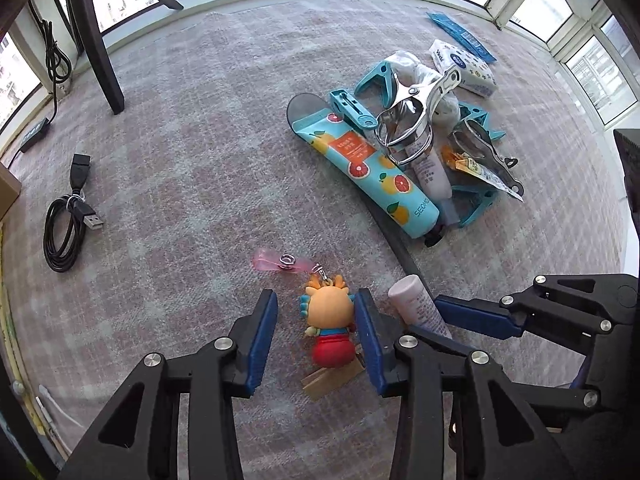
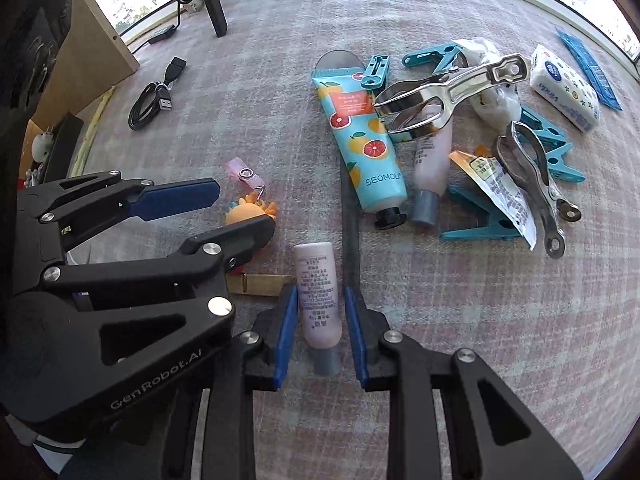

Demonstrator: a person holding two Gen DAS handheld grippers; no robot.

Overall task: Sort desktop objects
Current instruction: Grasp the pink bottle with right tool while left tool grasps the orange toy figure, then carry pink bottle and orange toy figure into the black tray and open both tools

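Far left on the checked cloth (image 1: 192,168): coiled black USB cable (image 1: 66,228), well apart from everything else.

Your left gripper (image 1: 316,320) points steeply down over the dragon keychain (image 1: 330,320). Jaws are part open and straddle the toy. The right pad looks to be just at the toy's side; the left pad clearly stands off with cloth showing between. No grip yet. The keychain's pink strap (image 1: 276,261) lies out ahead of the fingertips. A wooden clothespin (image 1: 332,380) lies just below the toy.

Next right: your right gripper (image 2: 322,316) straddles the small pink tube (image 2: 318,296), grey cap toward the camera. Jaws are part open. The left pad is at or very near the tube wall, and a gap shows on the right side. The tube lies flat on the cloth, not lifted.

Further right, the unsorted pile: grapefruit-print tube (image 2: 356,136), second pink tube (image 2: 432,160), chrome clips (image 2: 444,92), teal clothespins (image 2: 476,220), a sachet (image 2: 504,192), tissue pack (image 2: 564,88).
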